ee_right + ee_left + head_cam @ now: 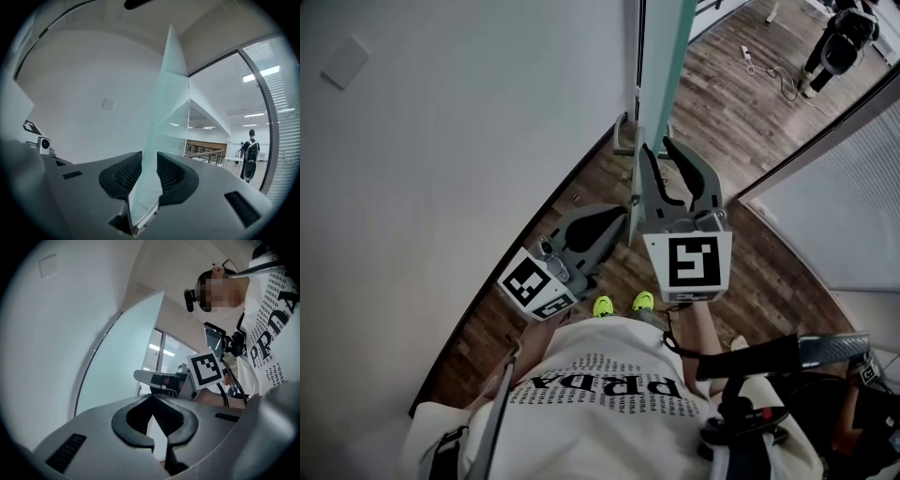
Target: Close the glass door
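Note:
The frosted glass door [662, 66] stands on edge in the head view, running up from the wooden floor. My right gripper [659, 147] straddles the door's free edge, one jaw on each face. In the right gripper view the glass door [165, 117] passes straight between the dark pads [123, 174], and the right gripper [149, 161] is shut on it. My left gripper [622, 217] hangs lower left of the door, not touching it. The left gripper [151, 397] has its tips together and holds nothing, with the door's pane [124, 352] beyond it.
A white wall [441, 122] curves along the left. At the right is a glass partition with blinds [853, 197]. A person [842, 39] stands far off on the wooden floor [741, 122], near a loose cable [769, 67]. A metal fitting [623, 141] sits beside the door.

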